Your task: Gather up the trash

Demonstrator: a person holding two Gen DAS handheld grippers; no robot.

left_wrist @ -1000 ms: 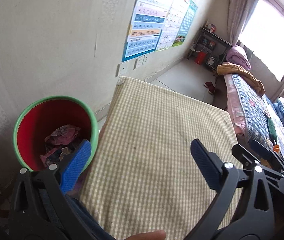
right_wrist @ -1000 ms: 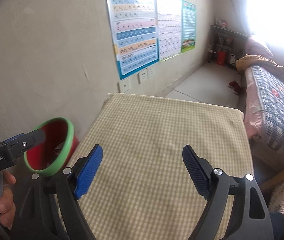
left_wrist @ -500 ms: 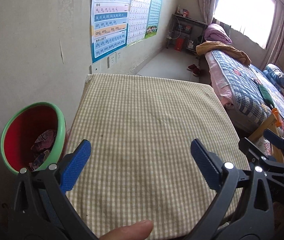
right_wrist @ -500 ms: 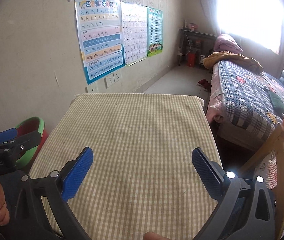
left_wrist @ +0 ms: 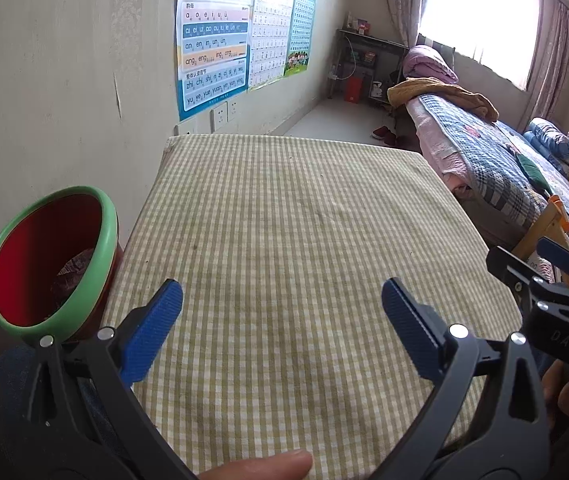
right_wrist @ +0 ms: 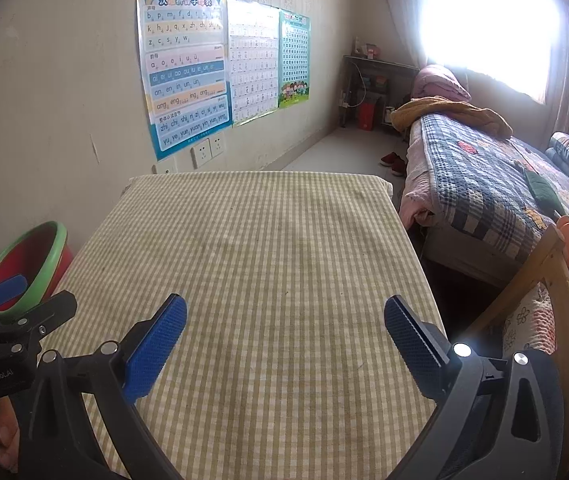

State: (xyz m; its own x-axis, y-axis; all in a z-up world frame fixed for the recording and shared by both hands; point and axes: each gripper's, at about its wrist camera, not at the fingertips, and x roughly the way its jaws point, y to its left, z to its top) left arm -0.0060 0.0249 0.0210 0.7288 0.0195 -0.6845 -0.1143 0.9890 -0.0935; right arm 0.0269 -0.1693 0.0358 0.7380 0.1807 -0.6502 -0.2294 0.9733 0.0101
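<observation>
Bedroom with pale walls, alphabet posters [right_wrist: 186, 68] pinned up, bright window [left_wrist: 480, 16] at the far end, quilted bed [right_wrist: 484, 184] along the right. Checked cloth surface [left_wrist: 284, 248] stretching ahead in both views, bare cloth between the blue pads.

Left gripper [left_wrist: 282, 322]: spread wide, jaws far apart, holding nothing, touching nothing, poised above the near part of the surface and pointing toward the far wall. Fingertip of the holding hand just visible at the bottom edge of the left wrist view. Seen also from the right wrist view [right_wrist: 20, 312] at the lower left, low and close beside the surface's left edge.

Right gripper [right_wrist: 284, 336]: likewise spread wide, nothing between the pads, hovering over the near end of the surface, roughly level and aimed forward. Seen from the left wrist view [left_wrist: 548, 280] at the far right, beside the surface's right edge.

Trash bin [left_wrist: 50, 256]: red inside with green rim, standing against the wall just beside the surface's left edge, near the left gripper. Crumpled trash [left_wrist: 76, 272] lying inside it, partly hidden by the rim.
</observation>
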